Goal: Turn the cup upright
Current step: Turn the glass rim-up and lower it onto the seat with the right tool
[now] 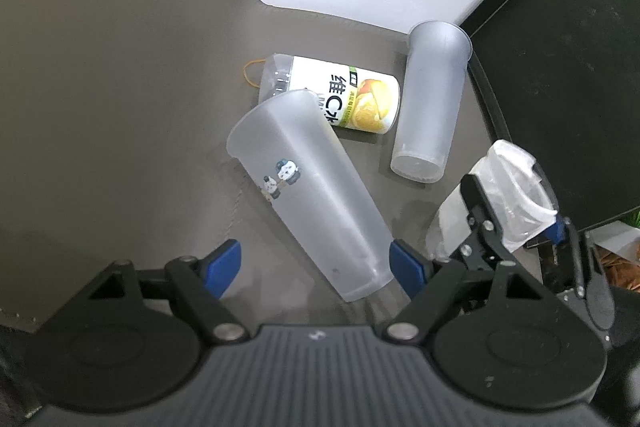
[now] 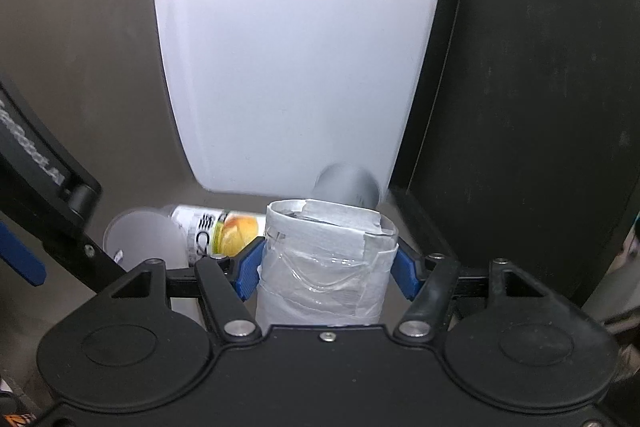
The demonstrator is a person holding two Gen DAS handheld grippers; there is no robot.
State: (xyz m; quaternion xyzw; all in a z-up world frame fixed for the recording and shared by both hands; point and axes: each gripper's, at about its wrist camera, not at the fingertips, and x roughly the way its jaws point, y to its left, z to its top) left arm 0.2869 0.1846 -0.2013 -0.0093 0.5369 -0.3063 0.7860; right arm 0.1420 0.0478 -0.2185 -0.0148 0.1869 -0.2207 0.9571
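Left tool (image 1: 316,267): spread, around base of frosted cup (image 1: 304,187) lying on surface (image 1: 100,107), rim pointing away. Right tool (image 2: 326,269): pinching tape-wrapped cup (image 2: 326,267), held upright.

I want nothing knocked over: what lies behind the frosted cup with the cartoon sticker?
Behind the frosted cup lies a labelled bottle on its side; the cup's rim covers part of it. A yellow rubber band shows beyond.

Bare grey table (image 1: 100,87) lies open left of the fallen cartoon cup (image 1: 308,187). Bottle (image 1: 340,95) touches its rim behind; grey cup (image 1: 432,107) lies near right; black panel (image 1: 568,67) walls the right.
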